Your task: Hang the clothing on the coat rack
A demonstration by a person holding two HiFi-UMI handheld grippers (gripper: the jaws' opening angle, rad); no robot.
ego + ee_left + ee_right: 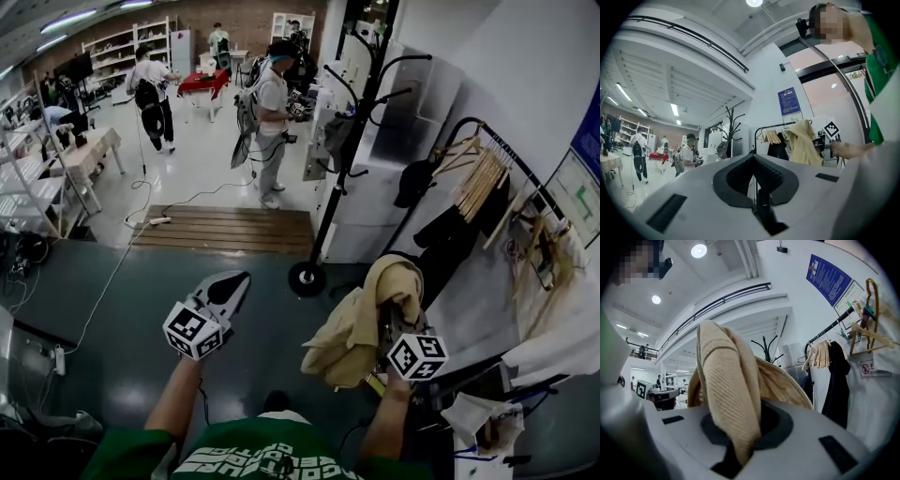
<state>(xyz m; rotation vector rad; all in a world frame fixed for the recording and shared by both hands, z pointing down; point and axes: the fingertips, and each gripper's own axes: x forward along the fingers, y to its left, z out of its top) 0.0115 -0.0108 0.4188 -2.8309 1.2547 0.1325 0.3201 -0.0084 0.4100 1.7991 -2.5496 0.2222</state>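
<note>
**A:** Right gripper view: is the right gripper point(737, 434) clenching something?

**B:** Yes, it is gripping the beige ribbed cloth garment point(725, 385), near the black metal coat rack point(348, 141). The left gripper point(753, 164) is pressing shut, empty.

No wording can be read. The blue poster point(828, 273) on the white wall point(797, 296), upper right of the right gripper view, bears white lines too small to make out; white lettering point(267, 462) on the person's green shirt point(127, 455), bottom of the head view, is illegible.

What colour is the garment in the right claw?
Beige garment, with fine ribbing; right gripper view shows best.
</note>
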